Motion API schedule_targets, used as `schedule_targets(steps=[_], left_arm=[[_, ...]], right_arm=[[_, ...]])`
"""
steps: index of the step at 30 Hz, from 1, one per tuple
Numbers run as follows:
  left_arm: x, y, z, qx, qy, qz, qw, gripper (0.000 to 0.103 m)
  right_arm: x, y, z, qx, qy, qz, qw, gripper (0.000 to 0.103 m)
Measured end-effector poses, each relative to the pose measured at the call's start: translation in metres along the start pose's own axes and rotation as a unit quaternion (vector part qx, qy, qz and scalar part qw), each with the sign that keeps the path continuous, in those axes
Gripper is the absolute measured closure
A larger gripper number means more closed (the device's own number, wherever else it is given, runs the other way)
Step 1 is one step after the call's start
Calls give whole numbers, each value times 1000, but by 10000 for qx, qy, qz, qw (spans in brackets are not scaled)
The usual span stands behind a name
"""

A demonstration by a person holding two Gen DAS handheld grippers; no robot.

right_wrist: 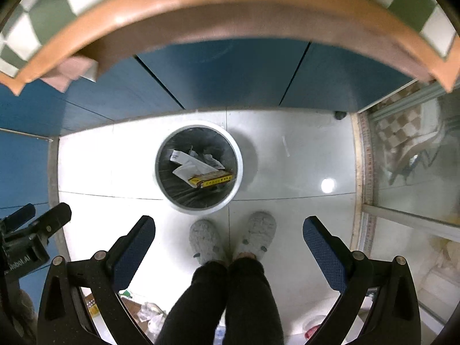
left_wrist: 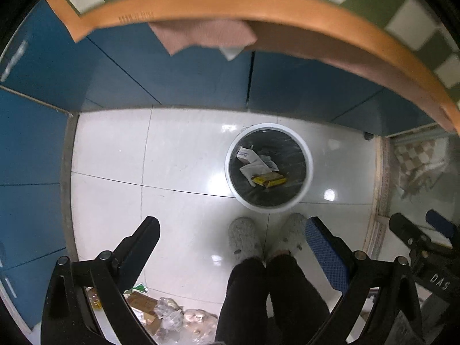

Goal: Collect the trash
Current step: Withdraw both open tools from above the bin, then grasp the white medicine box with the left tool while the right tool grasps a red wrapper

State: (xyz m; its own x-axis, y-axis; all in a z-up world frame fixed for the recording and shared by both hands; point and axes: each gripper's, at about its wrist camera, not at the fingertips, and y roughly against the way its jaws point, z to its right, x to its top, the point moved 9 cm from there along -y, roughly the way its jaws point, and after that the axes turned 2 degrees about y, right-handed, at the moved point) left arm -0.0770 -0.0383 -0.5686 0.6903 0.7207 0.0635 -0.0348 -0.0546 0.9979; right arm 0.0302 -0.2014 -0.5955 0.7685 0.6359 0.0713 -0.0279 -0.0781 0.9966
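Your two grippers both point at the floor: the left gripper (left_wrist: 233, 224) and the right gripper (right_wrist: 229, 223) each gape wide with nothing between the fingers. Between them stand your two grey slippers (right_wrist: 205, 241). Beyond, at twelve o'clock, sits one white bin (right_wrist: 199, 169) holding one yellow box (right_wrist: 212, 179) and several white papers (right_wrist: 187, 169). Loose trash (left_wrist: 161, 313) lies at seven o'clock.

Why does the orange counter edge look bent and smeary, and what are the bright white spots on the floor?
In both wrist views the fisheye lens bends the straight counter edge into an arch, and it looks motion-blurred. In the right wrist view, the white spot on the floor is lamp glare off glossy tile; the left wrist view shows similar glare. The bin stays fairly sharp.
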Motion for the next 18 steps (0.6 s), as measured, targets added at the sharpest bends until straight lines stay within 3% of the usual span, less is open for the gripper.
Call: schedule_targets(steps=[10,13,18], left_arm=[[-13,132,1,-96,-123,340,9993,0],[3,182,4,-74,-210,875,9959,0],[59,251,3,60,-164,1815,9832,0]], right_arm=[[-16,162,-6,387,-106,250,9989,0],[-11,211,-12,712,-247,415,9963,0],[36,283,-13,1121,-472,1027,9872,0]])
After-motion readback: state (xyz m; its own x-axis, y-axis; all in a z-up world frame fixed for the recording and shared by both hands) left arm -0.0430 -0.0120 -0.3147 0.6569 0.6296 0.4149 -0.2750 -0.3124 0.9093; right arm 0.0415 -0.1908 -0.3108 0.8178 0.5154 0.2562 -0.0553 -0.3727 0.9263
